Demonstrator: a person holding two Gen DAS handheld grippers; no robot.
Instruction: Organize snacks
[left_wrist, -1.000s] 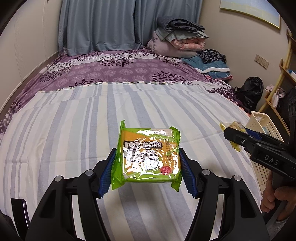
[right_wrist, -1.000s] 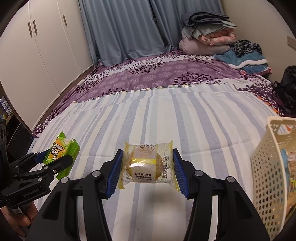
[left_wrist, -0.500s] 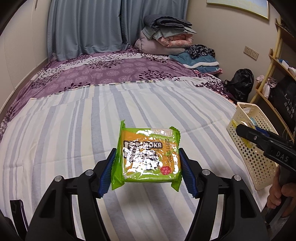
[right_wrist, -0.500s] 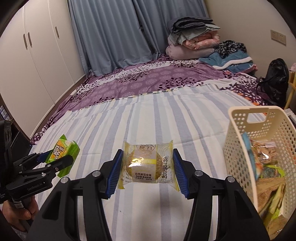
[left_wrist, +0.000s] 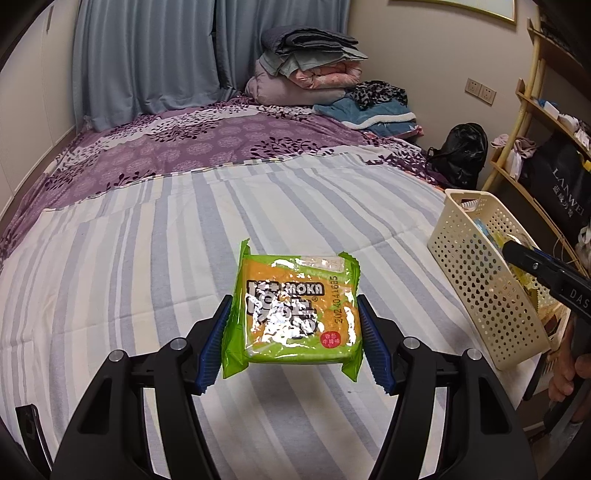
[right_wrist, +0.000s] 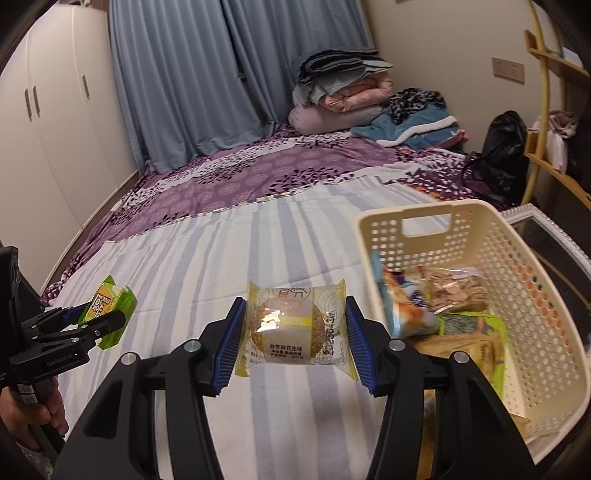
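Observation:
My left gripper (left_wrist: 293, 339) is shut on a green and orange snack packet (left_wrist: 295, 314) and holds it above the striped bed. It also shows at the left of the right wrist view (right_wrist: 107, 321). My right gripper (right_wrist: 291, 341) is shut on a yellow wrapped round pastry (right_wrist: 293, 326), held just left of the cream perforated basket (right_wrist: 535, 295). The basket holds several snack packets (right_wrist: 443, 306). In the left wrist view the basket (left_wrist: 476, 273) stands at the right, with the right gripper's finger (left_wrist: 535, 264) over it.
The bed has a striped sheet (left_wrist: 147, 266) and a purple floral cover (left_wrist: 207, 144) behind. Folded bedding (left_wrist: 310, 70) is piled at the far end. A black bag (left_wrist: 461, 151) and a wooden shelf (left_wrist: 546, 122) stand right of the bed. White wardrobes (right_wrist: 51, 122) are at the left.
Both grippers have moved right toward the basket with their snacks held. The basket now fills much more of the right wrist view.

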